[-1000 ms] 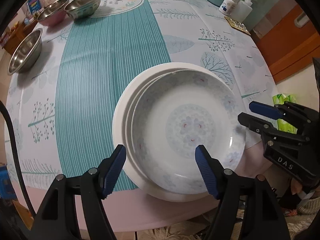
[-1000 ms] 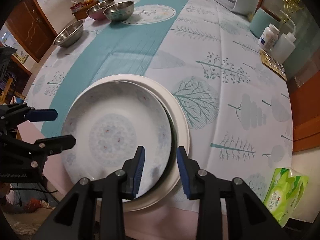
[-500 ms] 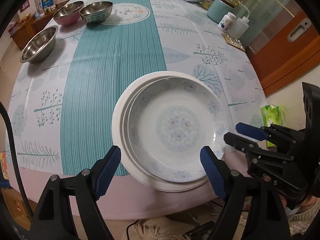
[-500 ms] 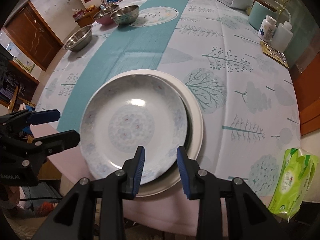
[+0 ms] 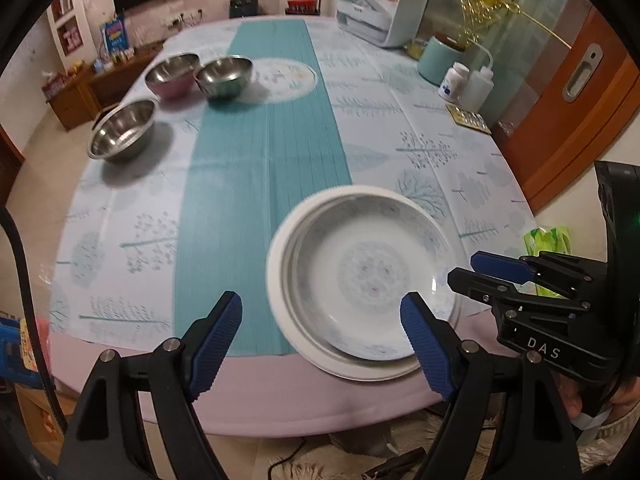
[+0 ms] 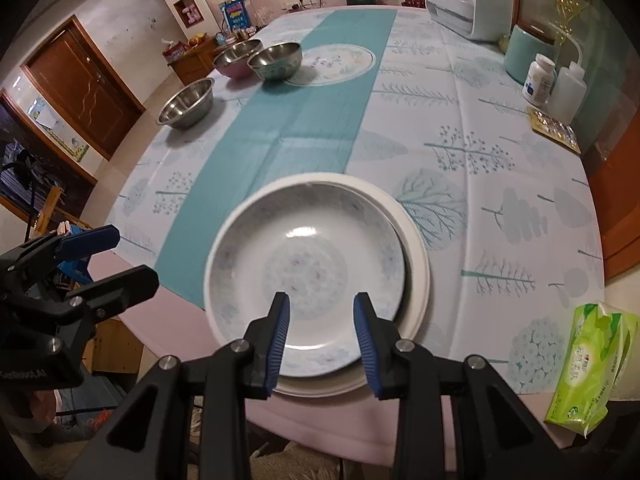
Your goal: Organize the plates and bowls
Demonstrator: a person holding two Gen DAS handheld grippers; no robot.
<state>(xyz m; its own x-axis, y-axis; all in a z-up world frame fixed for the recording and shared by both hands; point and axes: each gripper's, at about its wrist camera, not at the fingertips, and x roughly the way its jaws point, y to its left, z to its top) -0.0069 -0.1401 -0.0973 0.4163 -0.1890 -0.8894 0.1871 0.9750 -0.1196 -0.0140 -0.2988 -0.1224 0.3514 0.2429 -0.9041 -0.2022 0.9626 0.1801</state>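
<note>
A patterned plate [image 6: 306, 276] sits nested on a plain white plate [image 6: 416, 264] at the near edge of the worktop [image 6: 480, 184]. The left claw [image 5: 320, 340] is spread wide with nothing in it, just short of the stack. The right claw [image 6: 322, 336] hangs over the near rim, released, holding nothing. Three steel bowls [image 5: 122, 136] stand well apart at the far left.

The patterned plate [image 6: 304, 268] looks like glossy glazed ceramic, catching a highlight — the plain white plate [image 6: 416, 256] beneath it likewise. Beyond them, three bowls [image 5: 122, 130] of shiny metal; the tablecloth [image 6: 460, 128] is matt.
</note>
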